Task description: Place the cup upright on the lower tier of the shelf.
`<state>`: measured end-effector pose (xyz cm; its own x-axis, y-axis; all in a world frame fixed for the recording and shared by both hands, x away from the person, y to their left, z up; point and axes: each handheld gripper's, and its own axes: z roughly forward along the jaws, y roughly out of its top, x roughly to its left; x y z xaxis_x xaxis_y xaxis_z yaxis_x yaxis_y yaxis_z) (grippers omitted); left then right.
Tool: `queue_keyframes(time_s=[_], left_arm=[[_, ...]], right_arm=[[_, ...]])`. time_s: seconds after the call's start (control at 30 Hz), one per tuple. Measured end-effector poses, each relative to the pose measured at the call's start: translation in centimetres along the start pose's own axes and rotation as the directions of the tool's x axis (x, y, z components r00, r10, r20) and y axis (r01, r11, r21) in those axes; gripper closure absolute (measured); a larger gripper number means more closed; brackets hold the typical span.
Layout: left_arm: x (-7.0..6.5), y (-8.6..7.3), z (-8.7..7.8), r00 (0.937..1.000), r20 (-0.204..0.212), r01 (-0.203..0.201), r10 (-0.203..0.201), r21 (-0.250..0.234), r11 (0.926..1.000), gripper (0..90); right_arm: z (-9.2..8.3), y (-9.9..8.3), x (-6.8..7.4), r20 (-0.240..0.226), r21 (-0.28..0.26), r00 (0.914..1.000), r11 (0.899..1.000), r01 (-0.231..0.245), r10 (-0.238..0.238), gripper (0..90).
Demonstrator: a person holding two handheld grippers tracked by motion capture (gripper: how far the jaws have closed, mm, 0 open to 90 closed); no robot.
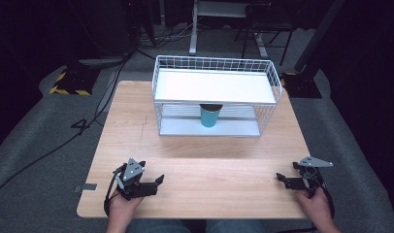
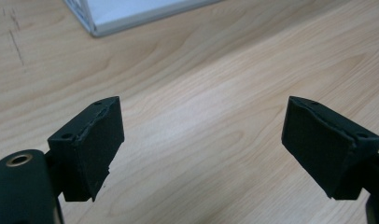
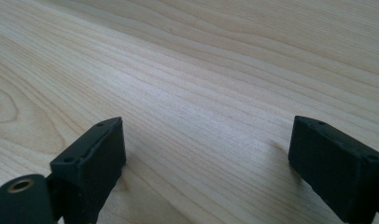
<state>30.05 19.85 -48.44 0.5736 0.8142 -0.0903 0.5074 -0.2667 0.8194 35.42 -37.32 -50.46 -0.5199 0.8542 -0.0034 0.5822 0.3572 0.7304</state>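
My left gripper [image 1: 157,183] rests low over the near left part of the wooden table [image 1: 205,145], held in a hand, jaws pointing right. In the left gripper view this gripper [image 2: 201,144] stands open over bare wood, nothing between its pads. My right gripper [image 1: 281,179] sits at the near right, jaws pointing left. In the right gripper view it [image 3: 206,154] is open just above the tabletop, with nothing between the jaws. A teal cup [image 1: 210,115] stands upright on the lower shelf of a white wire rack [image 1: 214,63] at the far middle of the table.
The rack has a white upper shelf [image 1: 214,86] above the cup. A corner of the rack's base [image 2: 131,14] shows at the top of the left gripper view. Cables and stand feet lie on the grey floor [image 1: 40,145] beyond the table.
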Motion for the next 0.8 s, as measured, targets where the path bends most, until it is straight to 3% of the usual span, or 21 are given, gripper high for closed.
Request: queue_keyframes(time_s=[0.1,0.33,0.47,0.53,0.8], left_arm=[[0.5,-0.9,0.7,1.0000,-0.005,0.007,-0.007,0.051,0.9987,13.7],[0.9,-1.1,1.3,0.9998,-0.009,0.018,-0.017,0.123,0.9923,14.2],[0.7,-1.1,1.7,0.9993,-0.036,0.001,0.006,0.190,0.9818,14.0],[0.4,-1.1,1.9,0.9973,-0.058,-0.033,0.046,0.205,0.9783,14.3],[0.4,-1.0,2.0,0.9967,-0.074,-0.018,0.033,0.200,0.9796,14.0]], right_arm=[[0.0,0.0,0.0,0.000,0.000,1.0000,1.000,0.000,0.000,11.1],[0.0,0.0,0.0,0.000,0.000,1.0000,1.000,0.000,0.000,11.1],[0.0,0.0,0.0,0.000,0.000,1.0000,1.000,0.000,0.000,11.1],[0.0,0.0,0.0,0.001,-0.001,1.0000,1.000,0.001,-0.001,11.3],[0.0,0.0,0.0,0.001,-0.001,1.0000,1.000,0.002,-0.002,11.3]])
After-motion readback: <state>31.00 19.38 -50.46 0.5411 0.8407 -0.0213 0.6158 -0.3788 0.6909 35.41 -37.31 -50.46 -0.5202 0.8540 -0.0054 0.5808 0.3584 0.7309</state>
